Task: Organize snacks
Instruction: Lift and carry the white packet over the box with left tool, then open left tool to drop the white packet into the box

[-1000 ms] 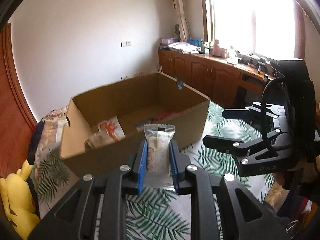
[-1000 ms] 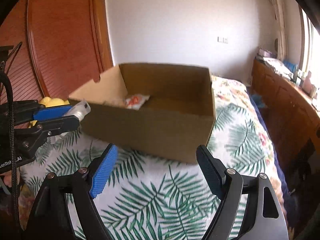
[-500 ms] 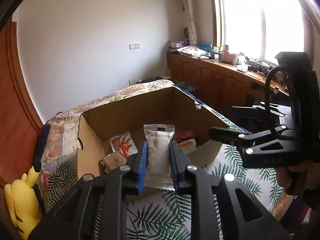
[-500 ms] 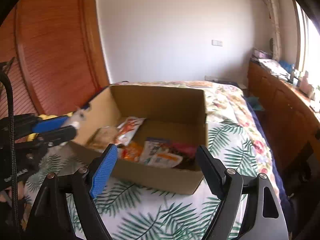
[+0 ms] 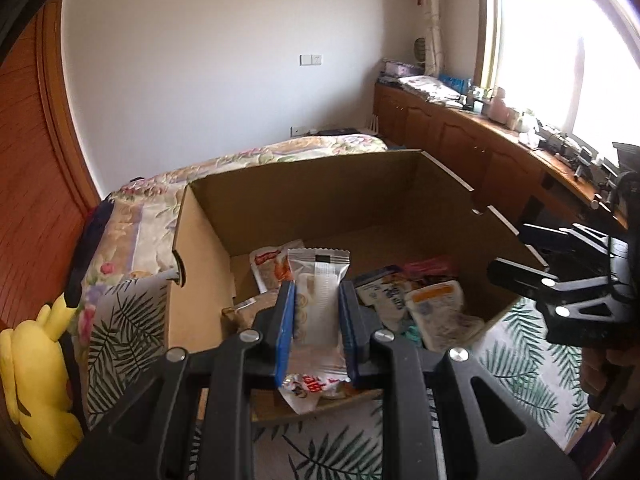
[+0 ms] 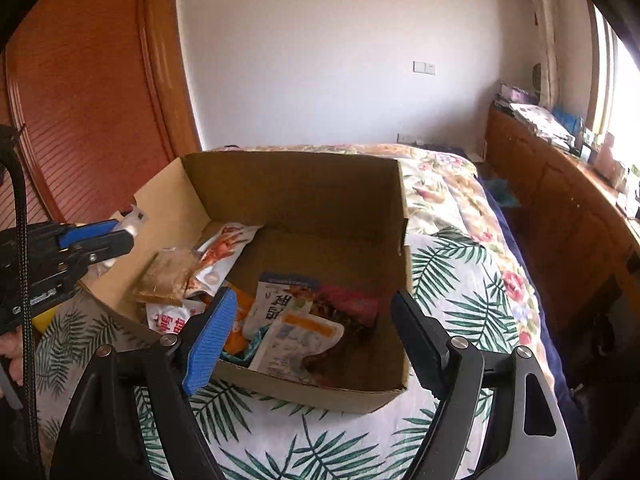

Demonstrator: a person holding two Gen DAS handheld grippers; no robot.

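Right wrist: leaf-print bedspread, white wall.

Matt brown cardboard for the box, plain and unprinted on its inner walls. Glossy, crinkled plastic film on the wrapped snack pinched between the left gripper pads; same shiny film on the packets lying just ahead of the right gripper. Matt black plastic for both gripper frames, ribbed blue rubbery pads, bright metal screw heads. Soft printed cloth under the box, a bedcover with a leaf pattern. Smooth yellow plush toy off to the left. Polished reddish wood on the cabinets to the right.
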